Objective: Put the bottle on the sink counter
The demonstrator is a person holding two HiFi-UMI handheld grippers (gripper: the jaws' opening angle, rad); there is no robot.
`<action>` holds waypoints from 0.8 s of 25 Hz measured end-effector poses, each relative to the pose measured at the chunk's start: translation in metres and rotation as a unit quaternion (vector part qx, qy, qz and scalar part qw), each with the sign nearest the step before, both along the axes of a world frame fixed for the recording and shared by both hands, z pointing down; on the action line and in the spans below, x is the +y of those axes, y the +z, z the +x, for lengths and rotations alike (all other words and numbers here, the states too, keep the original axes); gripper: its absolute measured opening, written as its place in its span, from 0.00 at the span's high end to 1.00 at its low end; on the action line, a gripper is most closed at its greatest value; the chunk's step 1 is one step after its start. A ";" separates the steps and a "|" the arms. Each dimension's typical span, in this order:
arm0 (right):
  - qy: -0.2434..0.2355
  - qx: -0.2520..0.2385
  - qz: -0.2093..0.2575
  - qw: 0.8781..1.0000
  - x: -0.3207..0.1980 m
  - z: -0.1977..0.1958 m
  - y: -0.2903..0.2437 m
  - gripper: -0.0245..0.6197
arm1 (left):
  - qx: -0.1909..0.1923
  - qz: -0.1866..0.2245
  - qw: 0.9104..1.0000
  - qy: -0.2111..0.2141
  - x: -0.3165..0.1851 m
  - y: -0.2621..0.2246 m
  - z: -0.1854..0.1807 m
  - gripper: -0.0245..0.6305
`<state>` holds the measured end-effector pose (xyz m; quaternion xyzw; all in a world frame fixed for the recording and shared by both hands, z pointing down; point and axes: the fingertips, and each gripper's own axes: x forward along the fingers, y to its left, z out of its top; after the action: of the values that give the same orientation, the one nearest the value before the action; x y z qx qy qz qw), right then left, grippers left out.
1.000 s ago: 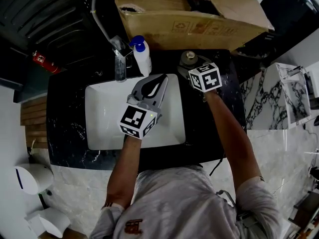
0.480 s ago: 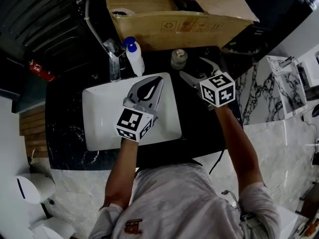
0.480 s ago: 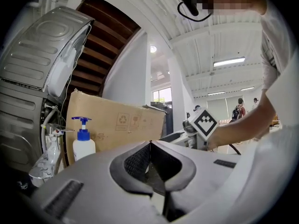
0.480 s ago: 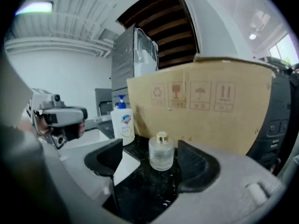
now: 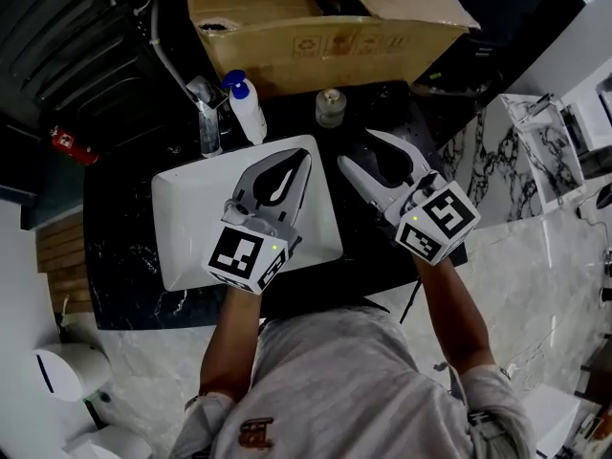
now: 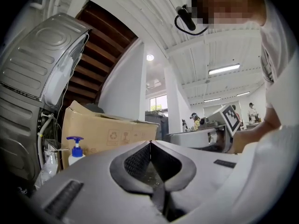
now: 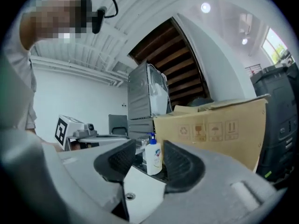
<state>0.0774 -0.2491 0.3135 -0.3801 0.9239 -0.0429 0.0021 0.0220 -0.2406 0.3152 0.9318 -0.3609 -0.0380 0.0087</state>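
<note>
The small lidded bottle (image 5: 330, 106) stands upright on the black sink counter (image 5: 124, 247), behind the white basin (image 5: 191, 228) and in front of the cardboard box. My right gripper (image 5: 360, 148) hovers over the counter to the basin's right, a short way nearer me than the bottle and apart from it. Its jaws are closing with nothing between them. In the right gripper view (image 7: 148, 144) only the far pump bottle (image 7: 153, 155) shows through the gap. My left gripper (image 5: 304, 153) is shut and empty above the basin, its tips meeting (image 6: 150, 143).
A white pump bottle with a blue top (image 5: 245, 103) and the tap (image 5: 208, 118) stand at the basin's back left. A big cardboard box (image 5: 316, 27) fills the space behind the counter. A dark appliance (image 5: 67, 55) stands to the left. A marble wall (image 5: 497, 151) stands to the right.
My right gripper has drawn back from the small bottle toward me, leaving it standing on the counter, and its jaws have narrowed. The left gripper has hardly moved.
</note>
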 end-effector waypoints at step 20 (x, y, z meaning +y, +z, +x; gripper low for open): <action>-0.005 -0.018 0.099 0.995 0.054 -0.020 -0.029 0.96 | 0.015 0.022 0.999 0.033 0.038 -0.036 0.007 0.96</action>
<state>0.0578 -0.1949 0.2848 -0.3725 0.9254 0.0419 0.0565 0.0287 -0.2023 0.2795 0.9425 -0.3288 -0.0600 -0.0053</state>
